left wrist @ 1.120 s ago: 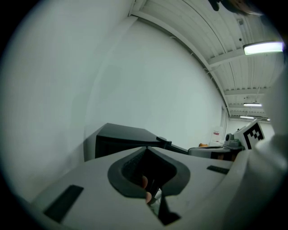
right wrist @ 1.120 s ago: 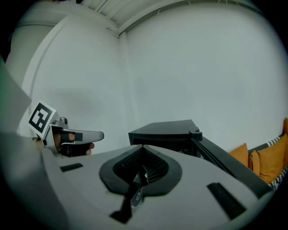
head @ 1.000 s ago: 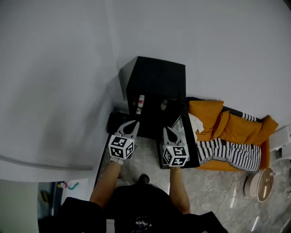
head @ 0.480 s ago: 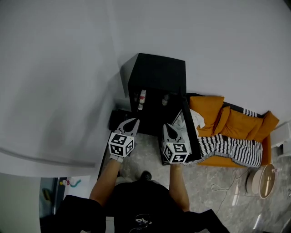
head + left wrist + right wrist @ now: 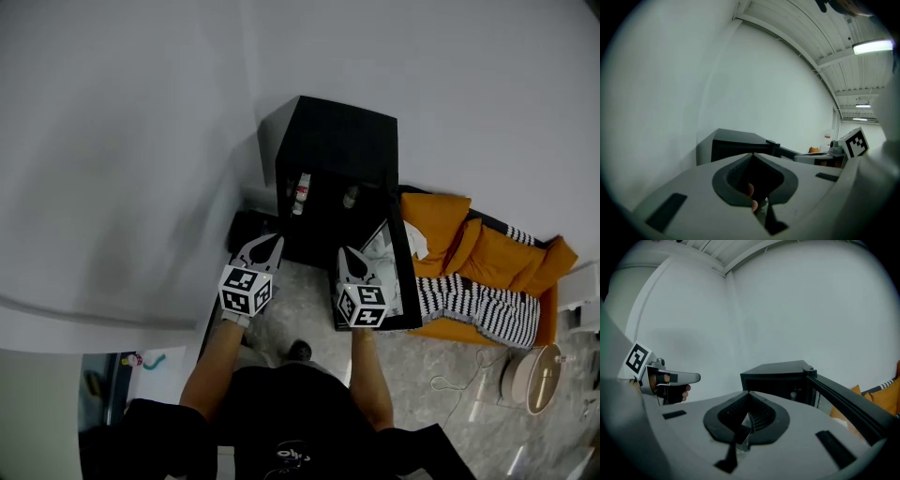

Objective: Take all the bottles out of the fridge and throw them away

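A black mini fridge stands against the white wall, its door swung open to the right. Inside it, a bottle with a red label stands at the left and a second bottle at the right. My left gripper is shut and empty, a short way in front of the fridge's left side. My right gripper is also shut and empty, just inside the open door. The right gripper view shows the fridge, one bottle and the door edge ahead of the closed tips.
Orange cushions and a striped blanket lie right of the door. A round white device and a cable are on the stone floor. A low black box sits left of the fridge, by the wall.
Both grippers have edged a little forward toward the fridge, still shut. The head view has shifted, so the fridge sits higher and further right in it.
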Action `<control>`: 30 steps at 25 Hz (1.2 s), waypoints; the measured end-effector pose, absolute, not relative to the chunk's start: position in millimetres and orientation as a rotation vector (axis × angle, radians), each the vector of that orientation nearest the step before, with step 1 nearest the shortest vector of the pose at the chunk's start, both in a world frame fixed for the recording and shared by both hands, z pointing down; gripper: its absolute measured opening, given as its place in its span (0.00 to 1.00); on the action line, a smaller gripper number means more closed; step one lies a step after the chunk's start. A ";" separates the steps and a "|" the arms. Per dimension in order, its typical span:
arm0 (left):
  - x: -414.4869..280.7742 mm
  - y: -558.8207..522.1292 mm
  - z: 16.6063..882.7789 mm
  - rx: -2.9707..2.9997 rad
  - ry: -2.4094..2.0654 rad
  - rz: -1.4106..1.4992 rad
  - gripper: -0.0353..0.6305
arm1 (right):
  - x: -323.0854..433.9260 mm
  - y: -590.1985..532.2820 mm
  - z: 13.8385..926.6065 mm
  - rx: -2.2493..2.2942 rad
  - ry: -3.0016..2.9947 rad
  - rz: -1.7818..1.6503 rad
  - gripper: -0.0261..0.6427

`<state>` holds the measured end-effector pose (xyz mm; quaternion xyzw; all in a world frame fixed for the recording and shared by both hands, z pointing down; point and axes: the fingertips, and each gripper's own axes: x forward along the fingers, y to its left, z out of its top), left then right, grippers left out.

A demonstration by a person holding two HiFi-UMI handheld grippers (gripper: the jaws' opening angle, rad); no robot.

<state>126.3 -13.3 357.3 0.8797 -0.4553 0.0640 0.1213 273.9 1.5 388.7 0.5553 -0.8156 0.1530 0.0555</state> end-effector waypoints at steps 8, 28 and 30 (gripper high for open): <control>77.5 -37.8 374.2 2.572 -1.291 0.208 0.05 | 230.6 -42.7 412.3 1.669 -2.417 0.413 0.05; -7.3 -129.7 460.8 2.608 -0.982 0.240 0.05 | 151.9 -157.1 513.5 1.969 -2.062 0.353 0.06; -0.7 -138.3 476.7 2.615 -0.967 0.242 0.05 | 153.0 -169.8 532.0 1.989 -2.061 0.374 0.06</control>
